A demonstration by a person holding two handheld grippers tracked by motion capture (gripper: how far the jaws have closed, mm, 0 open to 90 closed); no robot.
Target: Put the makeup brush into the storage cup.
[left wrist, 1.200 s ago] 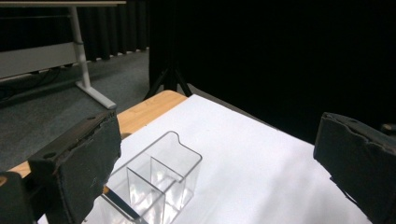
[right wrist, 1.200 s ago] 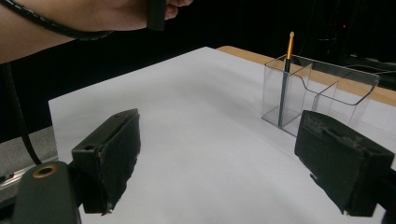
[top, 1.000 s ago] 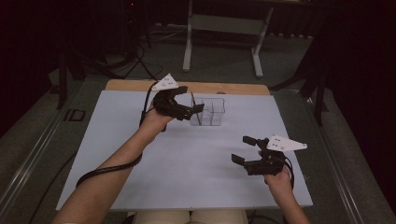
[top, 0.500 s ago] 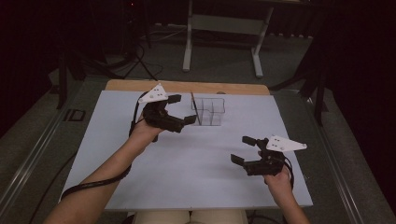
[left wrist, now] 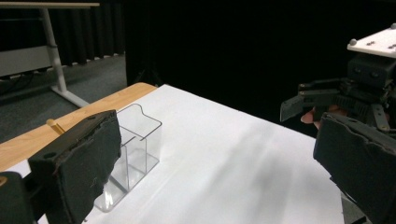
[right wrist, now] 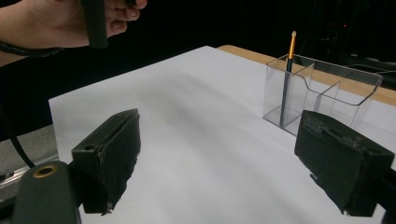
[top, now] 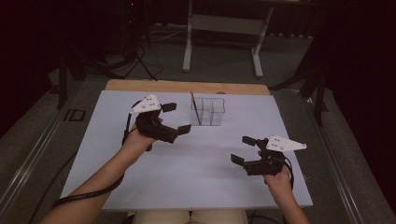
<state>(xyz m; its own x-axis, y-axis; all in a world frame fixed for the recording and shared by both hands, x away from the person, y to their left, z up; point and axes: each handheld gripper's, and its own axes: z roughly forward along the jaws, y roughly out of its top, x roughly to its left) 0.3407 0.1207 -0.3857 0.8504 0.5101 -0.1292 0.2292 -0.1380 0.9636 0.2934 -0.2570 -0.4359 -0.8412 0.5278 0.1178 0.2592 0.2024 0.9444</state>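
Both grippers held open, apart

The left gripper (top: 176, 118), held in the left hand (top: 137, 140) with the forearm stretched forward, has its jaws spread wide. The right gripper (top: 243, 149), in the right hand (top: 279, 176) nearer the body, also has jaws apart, empty.

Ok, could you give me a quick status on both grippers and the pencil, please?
Left gripper open, empty, beside the clear organizer. Right gripper open, empty, near table edge. Pencil upright in organizer's end compartment. Nothing in the way.

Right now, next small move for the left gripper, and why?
Probably ease the left gripper back toward the person. Its fingers are open and empty, and the pencil stands in the clear organizer, so the placing looks done.
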